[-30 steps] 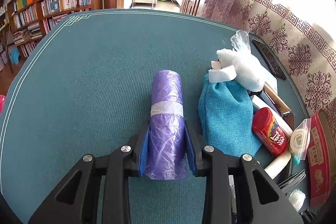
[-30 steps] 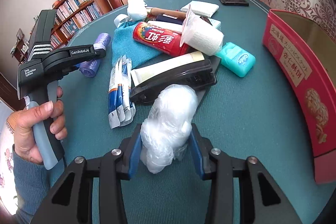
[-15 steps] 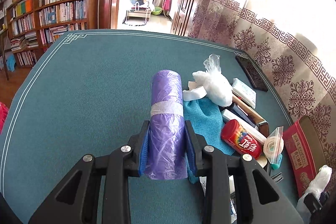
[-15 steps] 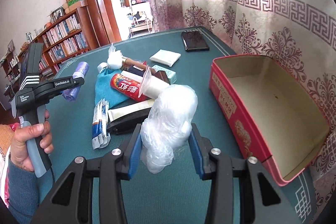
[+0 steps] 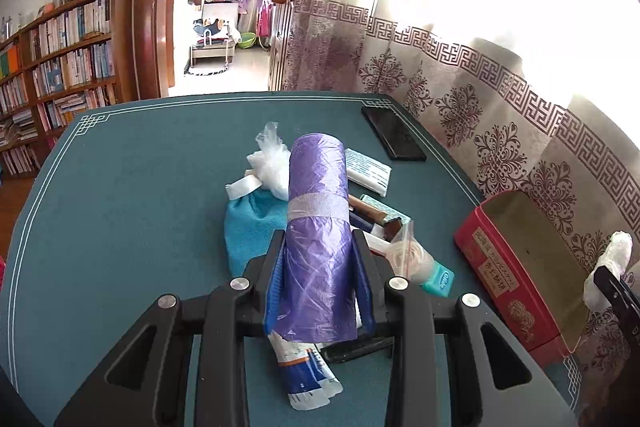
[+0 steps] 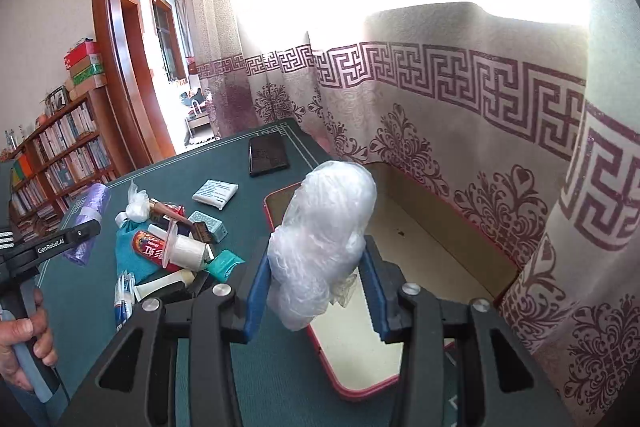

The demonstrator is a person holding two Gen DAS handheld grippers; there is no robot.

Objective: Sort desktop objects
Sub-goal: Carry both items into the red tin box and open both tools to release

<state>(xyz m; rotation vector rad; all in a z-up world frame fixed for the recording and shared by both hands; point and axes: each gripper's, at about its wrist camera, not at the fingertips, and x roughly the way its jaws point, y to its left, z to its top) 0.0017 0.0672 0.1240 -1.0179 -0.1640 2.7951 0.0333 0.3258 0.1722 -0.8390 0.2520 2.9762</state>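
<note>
Purple bag roll (image 5: 318,235): thin crinkled plastic film, slight sheen, matt white paper band round it. Clear bag bundle (image 6: 322,247): glossy, wrinkled plastic. Table cover (image 5: 120,219): matt teal woven cloth. Red box (image 5: 516,267), right of frame: printed card outside, dull tan inside. Teal cloth (image 5: 250,223): nubbly weave. Phone (image 6: 268,155): glossy black.

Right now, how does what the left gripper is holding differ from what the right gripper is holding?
The left gripper holds a purple bag roll: a smooth, opaque cylinder with a pale band around it. The right gripper holds a clear plastic bundle: lumpy, crinkled and translucent. The roll is above the clutter on the table; the bundle is above the open red box. Both are soft plastic, clamped between blue pads.
</note>
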